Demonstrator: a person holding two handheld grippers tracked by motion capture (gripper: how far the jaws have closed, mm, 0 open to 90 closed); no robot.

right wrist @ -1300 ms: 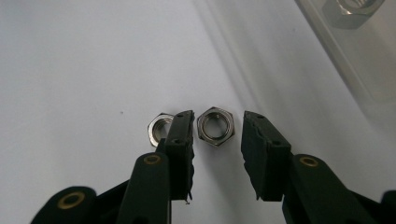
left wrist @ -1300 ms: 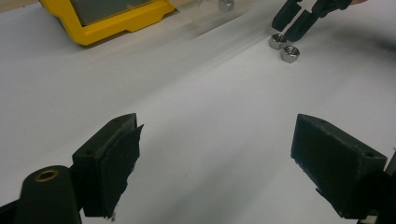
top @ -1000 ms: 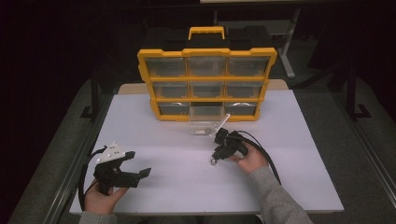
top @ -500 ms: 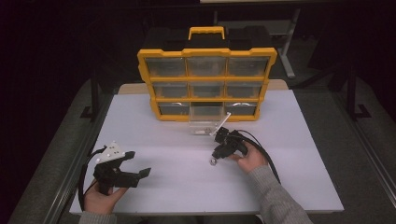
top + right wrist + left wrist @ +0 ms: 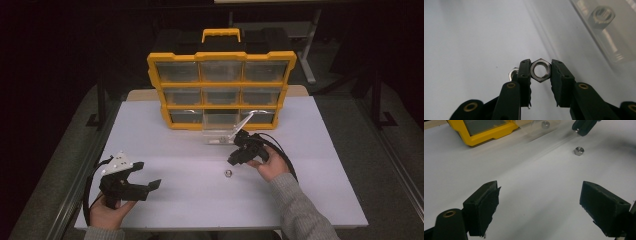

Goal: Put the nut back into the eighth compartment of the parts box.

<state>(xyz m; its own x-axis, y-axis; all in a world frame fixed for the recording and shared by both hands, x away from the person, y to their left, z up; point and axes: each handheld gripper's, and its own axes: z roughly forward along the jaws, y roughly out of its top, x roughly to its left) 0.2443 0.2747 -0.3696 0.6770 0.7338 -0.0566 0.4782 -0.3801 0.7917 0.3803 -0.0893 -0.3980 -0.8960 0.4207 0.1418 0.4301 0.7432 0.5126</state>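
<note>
My right gripper (image 5: pixel 540 71) is shut on a steel hex nut (image 5: pixel 540 64), pinched by its flats between the two black fingertips. In the high view the right gripper (image 5: pixel 234 160) hovers low over the white table, just in front of a clear plastic drawer (image 5: pixel 220 136). A second hex nut (image 5: pixel 227 173) lies loose on the table just below the gripper tips and peeks out behind one jaw as the loose nut (image 5: pixel 512 73). My left gripper (image 5: pixel 146 175) rests open at the front left, nothing between its fingers (image 5: pixel 484 200).
A yellow organizer (image 5: pixel 220 90) with clear drawers stands upright at the back of the table (image 5: pixel 310 165). The pulled-out drawer (image 5: pixel 609 37) holds another nut (image 5: pixel 602 15). In the left gripper view the loose nut (image 5: pixel 579 151) lies ahead, with the right gripper's tip (image 5: pixel 582 127) above it.
The right gripper has drawn slightly up and away from the loose nut on the table. The left gripper has stayed put.
</note>
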